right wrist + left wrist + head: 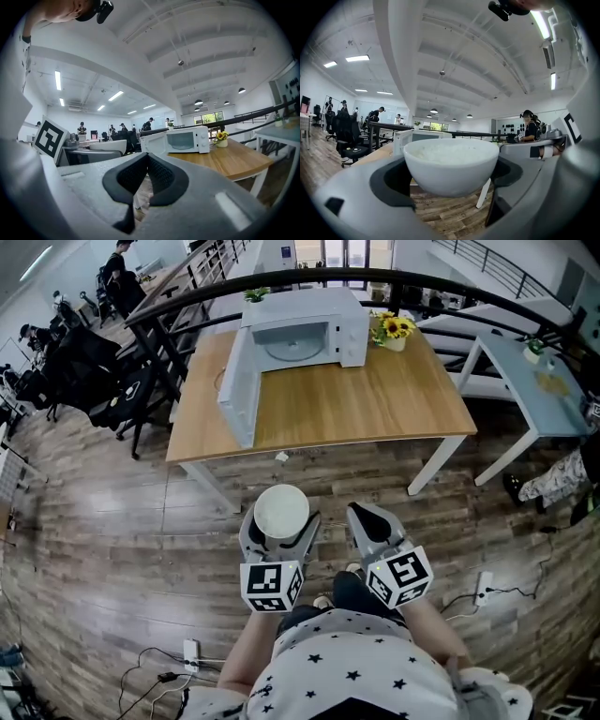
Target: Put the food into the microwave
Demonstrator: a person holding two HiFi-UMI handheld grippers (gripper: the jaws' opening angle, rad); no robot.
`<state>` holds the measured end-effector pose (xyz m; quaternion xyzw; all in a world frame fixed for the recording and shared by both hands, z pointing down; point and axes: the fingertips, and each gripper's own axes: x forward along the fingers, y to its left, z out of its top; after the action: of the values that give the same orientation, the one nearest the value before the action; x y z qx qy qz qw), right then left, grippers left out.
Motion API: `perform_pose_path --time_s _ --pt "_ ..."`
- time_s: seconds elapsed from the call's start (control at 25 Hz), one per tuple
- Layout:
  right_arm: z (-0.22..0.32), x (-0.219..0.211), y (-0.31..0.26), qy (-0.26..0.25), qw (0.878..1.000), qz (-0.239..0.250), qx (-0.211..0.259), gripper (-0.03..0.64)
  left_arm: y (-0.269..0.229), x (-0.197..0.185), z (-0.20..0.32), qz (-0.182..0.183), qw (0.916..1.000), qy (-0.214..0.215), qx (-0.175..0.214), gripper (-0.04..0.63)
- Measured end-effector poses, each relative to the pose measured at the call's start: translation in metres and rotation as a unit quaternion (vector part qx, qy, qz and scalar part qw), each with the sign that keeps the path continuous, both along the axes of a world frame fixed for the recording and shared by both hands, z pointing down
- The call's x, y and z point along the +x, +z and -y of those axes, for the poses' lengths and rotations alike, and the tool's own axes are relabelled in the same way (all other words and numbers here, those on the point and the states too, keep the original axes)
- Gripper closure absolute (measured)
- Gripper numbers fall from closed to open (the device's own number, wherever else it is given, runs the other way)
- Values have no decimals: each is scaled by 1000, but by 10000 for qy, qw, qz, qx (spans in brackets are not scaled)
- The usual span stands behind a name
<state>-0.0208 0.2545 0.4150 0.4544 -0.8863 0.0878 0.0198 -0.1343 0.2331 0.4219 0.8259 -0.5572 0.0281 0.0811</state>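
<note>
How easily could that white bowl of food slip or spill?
The bowl looks smooth and glazed, so probably slippery where the jaws pinch its curved sides. Its food reaches nearly to the rim, so tilting could spill it. Likely breakable if dropped.

Bright ceiling-strip lighting (fisheye-warped edges)

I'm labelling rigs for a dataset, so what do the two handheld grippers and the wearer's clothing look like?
Both the left gripper and right gripper have pale grey moulded plastic shells with black ribbed pads lining curved jaws. Each carries a cube of black-and-white square markers. The person wears a white top with black stars.
</note>
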Motion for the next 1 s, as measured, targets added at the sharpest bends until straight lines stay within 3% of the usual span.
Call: perform_pose_path --time_s 0.48,1.0 --pt "66 -4 10 -117 9999 13 3 612 11 0 60 -12 10000 -29 -32 106" --pt "188 7 1 -268 9996 -58 85 612 8 13 177 -79 9999 -93 -32 106"
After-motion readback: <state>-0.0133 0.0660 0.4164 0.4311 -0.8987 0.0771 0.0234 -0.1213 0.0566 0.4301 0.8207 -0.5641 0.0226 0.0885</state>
